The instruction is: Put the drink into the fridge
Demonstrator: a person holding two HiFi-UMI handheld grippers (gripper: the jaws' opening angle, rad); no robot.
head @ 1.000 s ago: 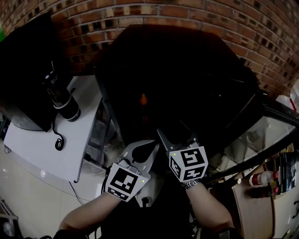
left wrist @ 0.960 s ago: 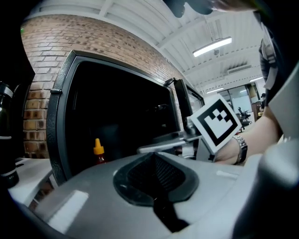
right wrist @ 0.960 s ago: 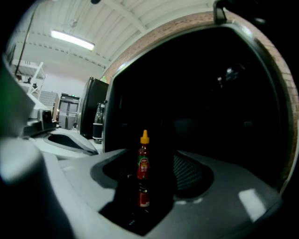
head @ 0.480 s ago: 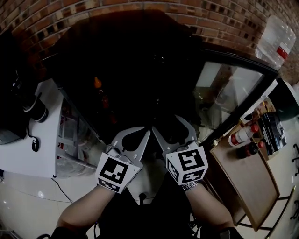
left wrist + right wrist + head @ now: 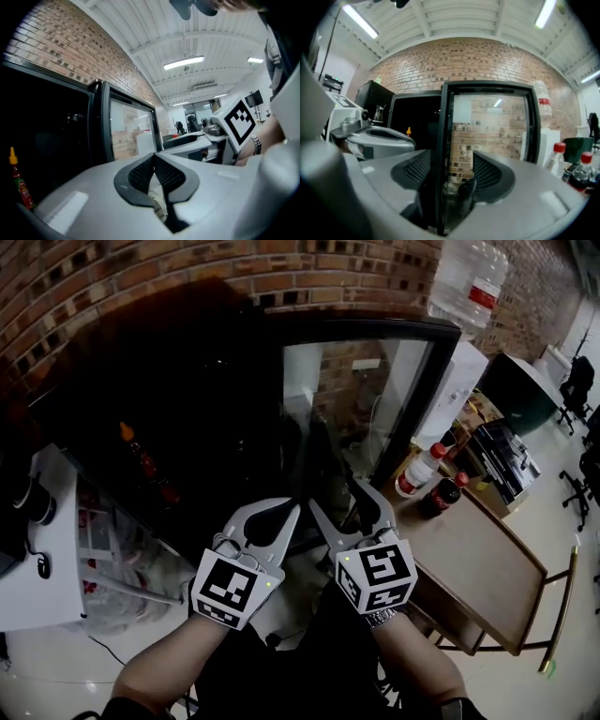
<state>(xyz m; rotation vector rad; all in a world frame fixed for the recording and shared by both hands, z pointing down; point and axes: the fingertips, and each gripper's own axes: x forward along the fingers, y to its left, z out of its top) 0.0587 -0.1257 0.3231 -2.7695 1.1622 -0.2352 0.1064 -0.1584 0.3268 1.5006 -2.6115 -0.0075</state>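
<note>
Both tools empty: left tool [image 5: 153,156] pressed together, right tool [image 5: 451,158] spread; next we should fetch the cola bottle [image 5: 441,495] to its right.

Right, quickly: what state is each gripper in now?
Left gripper: closed, empty.
Right gripper: open; the fridge door edge shows between, not clamped.

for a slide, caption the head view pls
Left hand-held gripper shut, right hand-held gripper open, before a fridge with its glass door open; two bottles stand on the table.
</note>
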